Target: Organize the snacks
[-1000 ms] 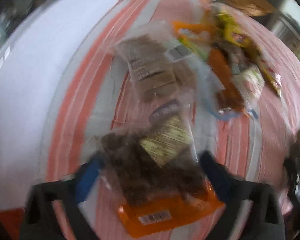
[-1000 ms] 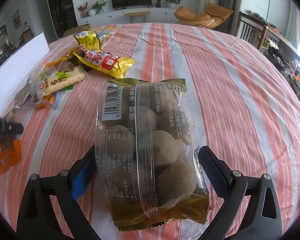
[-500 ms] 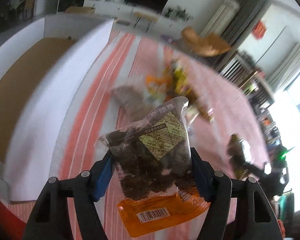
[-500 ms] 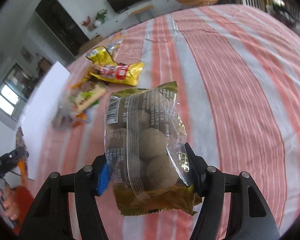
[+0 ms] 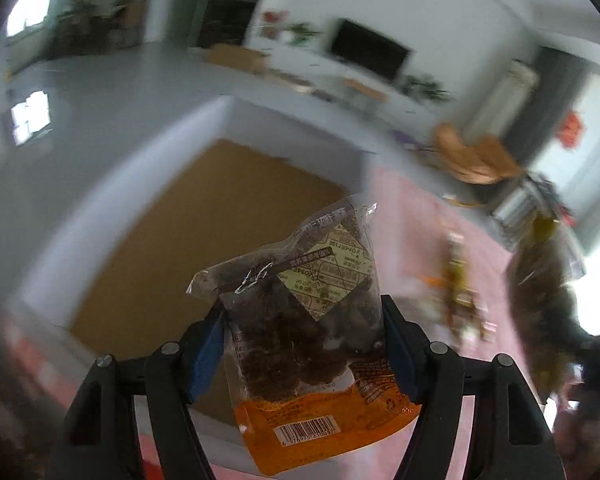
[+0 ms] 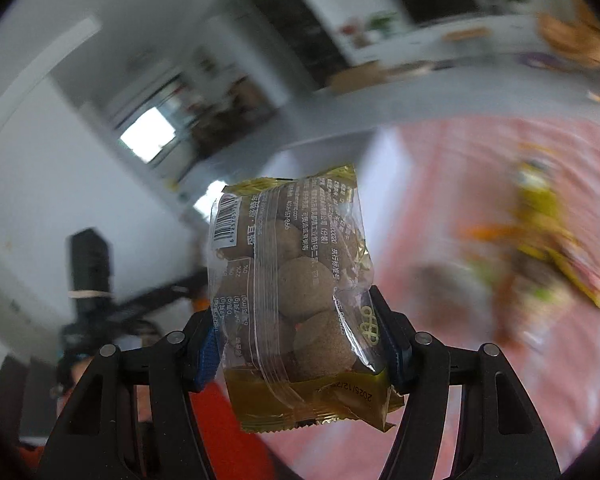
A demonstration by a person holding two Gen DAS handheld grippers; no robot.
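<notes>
Above striped tablecloth (image 6: 440, 208), left claw (image 5: 302, 344) clamping jerky pouch (image 5: 304, 332), right claw (image 6: 298, 344) clamping ball-snack bag (image 6: 292, 280)

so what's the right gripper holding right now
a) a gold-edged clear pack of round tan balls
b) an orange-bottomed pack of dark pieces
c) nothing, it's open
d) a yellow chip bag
a: in the right wrist view the right gripper is clamped on the gold-edged pack of round tan balls, lifted off the striped tablecloth.
</notes>
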